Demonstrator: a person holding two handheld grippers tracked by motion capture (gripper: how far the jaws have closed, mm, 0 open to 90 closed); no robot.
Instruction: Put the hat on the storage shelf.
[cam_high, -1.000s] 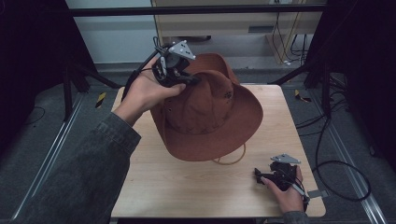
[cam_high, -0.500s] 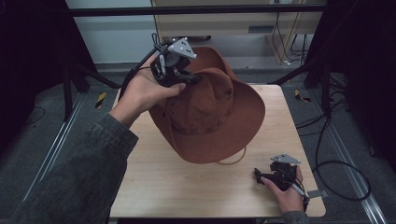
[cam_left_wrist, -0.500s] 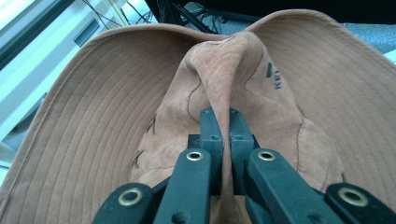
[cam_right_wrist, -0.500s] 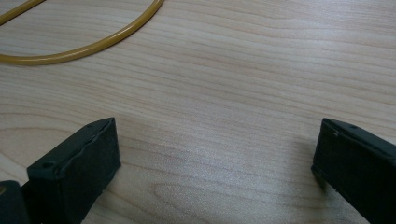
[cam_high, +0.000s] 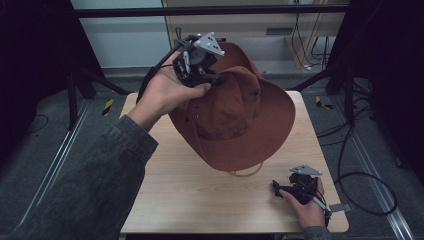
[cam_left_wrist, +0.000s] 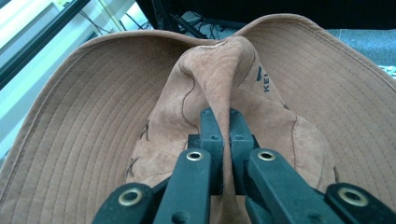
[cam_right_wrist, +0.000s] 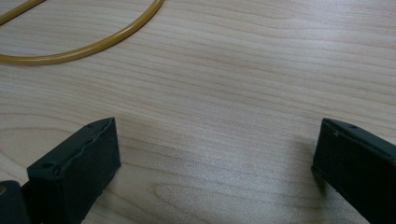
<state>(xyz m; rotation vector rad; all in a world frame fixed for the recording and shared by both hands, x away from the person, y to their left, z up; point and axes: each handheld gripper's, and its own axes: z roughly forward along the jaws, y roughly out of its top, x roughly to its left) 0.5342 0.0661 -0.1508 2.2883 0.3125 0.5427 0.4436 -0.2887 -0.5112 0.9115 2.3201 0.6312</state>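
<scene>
Brown hat (cam_high: 240, 117), tilted above the table (cam_high: 165, 200), its crown pinched in the clamped left tongs (cam_left_wrist: 223, 116); right tongs (cam_right_wrist: 215, 163) apart, resting on table beside yellow cord (cam_right_wrist: 93, 44)

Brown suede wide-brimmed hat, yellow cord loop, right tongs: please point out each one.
Brown suede wide-brimmed hat (cam_high: 260, 130), high view, on its brim.
Yellow cord loop (cam_right_wrist: 100, 41), right gripper view, on its curve.
Right tongs (cam_right_wrist: 217, 163), right gripper view, midway between the tips.
</scene>
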